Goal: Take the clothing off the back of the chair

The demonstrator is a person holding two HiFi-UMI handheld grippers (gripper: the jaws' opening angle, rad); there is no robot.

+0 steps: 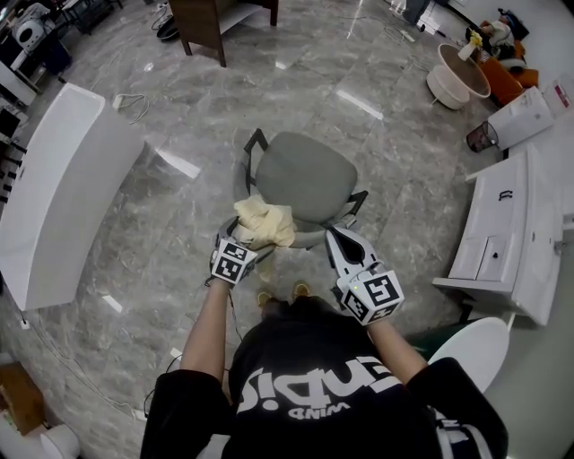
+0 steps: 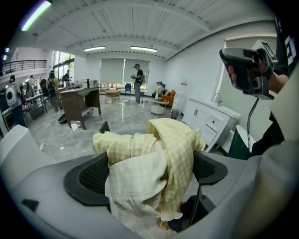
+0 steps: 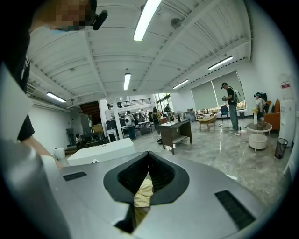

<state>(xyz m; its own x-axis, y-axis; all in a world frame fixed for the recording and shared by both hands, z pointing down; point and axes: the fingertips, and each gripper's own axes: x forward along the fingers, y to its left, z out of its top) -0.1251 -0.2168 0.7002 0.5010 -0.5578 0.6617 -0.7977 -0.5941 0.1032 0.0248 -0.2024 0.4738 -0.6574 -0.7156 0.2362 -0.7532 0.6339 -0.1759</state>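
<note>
A pale yellow checked garment [image 1: 263,224] is bunched over the left part of the back of a grey office chair [image 1: 305,175]. My left gripper [image 1: 251,244] reaches down onto it. In the left gripper view, the jaws stand wide apart around the cloth [image 2: 149,158], which fills most of the gap. The black pads [image 2: 88,176] do not visibly squeeze it. My right gripper [image 1: 343,242] hovers over the right part of the chair back with its jaws together and nothing held. Through its narrow slit [image 3: 148,161] a strip of the yellow cloth [image 3: 142,198] shows beyond.
A long white table [image 1: 63,197] stands at the left and a white cabinet [image 1: 511,233] at the right. A round white tub [image 1: 457,76] and a brown desk [image 1: 211,22] stand farther off. Marble floor surrounds the chair. People stand far across the room.
</note>
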